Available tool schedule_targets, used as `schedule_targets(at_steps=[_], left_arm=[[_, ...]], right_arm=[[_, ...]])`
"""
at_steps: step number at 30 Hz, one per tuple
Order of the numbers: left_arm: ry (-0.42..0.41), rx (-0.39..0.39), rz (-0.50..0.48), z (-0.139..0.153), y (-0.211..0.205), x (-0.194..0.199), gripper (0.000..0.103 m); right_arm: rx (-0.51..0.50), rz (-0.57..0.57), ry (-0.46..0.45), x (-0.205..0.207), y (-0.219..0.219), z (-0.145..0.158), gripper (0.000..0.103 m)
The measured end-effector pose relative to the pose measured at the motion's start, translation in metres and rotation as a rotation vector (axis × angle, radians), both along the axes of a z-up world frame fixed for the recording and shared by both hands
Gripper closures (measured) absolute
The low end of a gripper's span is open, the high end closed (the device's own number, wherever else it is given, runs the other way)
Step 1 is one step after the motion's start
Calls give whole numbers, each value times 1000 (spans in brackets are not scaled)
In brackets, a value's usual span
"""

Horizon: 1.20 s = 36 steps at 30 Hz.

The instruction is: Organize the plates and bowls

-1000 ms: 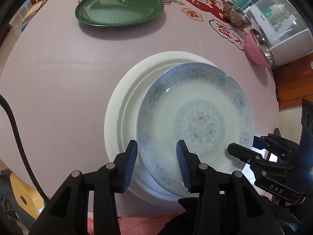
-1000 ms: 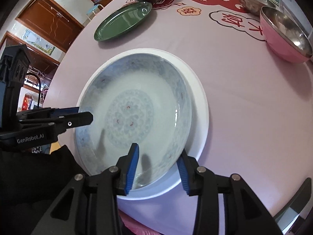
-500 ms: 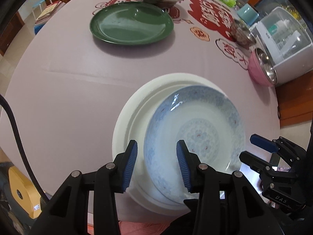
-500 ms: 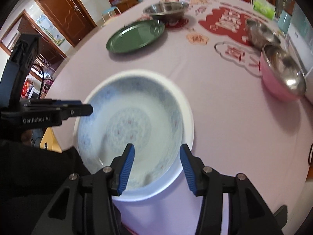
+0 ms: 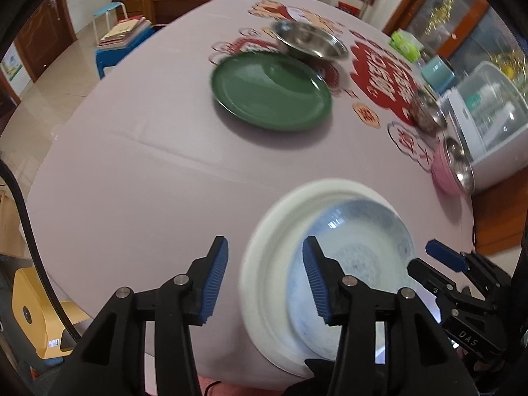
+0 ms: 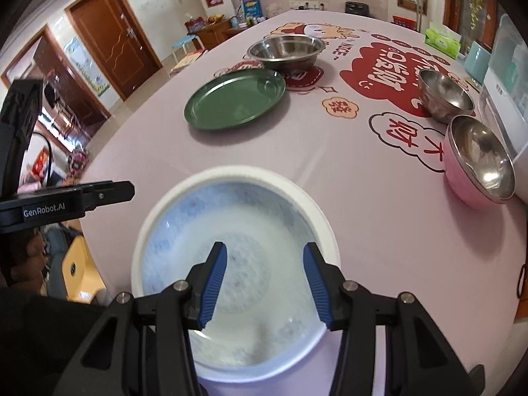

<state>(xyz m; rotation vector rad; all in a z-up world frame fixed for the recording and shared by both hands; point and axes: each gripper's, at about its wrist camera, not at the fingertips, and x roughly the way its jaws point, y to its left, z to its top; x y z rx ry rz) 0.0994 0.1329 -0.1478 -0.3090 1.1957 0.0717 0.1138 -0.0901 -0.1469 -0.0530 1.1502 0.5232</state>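
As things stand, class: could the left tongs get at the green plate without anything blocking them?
Probably yes. The left tongs hang open and empty above the near table edge, and only bare tablecloth lies between them and the green plate. The stacked plates sit off to one side.

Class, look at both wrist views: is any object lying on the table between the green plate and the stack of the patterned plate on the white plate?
Nothing visible does. Only bare pink tablecloth lies between the green plate and the patterned plate stacked in the white plate. The steel bowls and the pink bowl stand behind it or off to the right.
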Motion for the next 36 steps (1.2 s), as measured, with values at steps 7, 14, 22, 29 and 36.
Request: schedule_targets(at_steps=[7, 14, 22, 29, 36], left_arm=[[-16, 12, -15, 5, 39, 24, 49], [-18, 10, -74, 7, 76, 57, 45], [-14, 10, -184, 5, 105, 108, 34], [2, -3, -298, -6, 115, 152, 27], [38, -47, -340, -30, 114, 185, 27]], right_arm=[[81, -140, 57, 23, 7, -1, 55], [207, -312, 115, 47, 17, -2, 55], [337, -478, 182, 67, 36, -16, 55], [428, -618, 224, 89, 48, -39, 54], [454, -668, 248, 108, 58, -60, 54]])
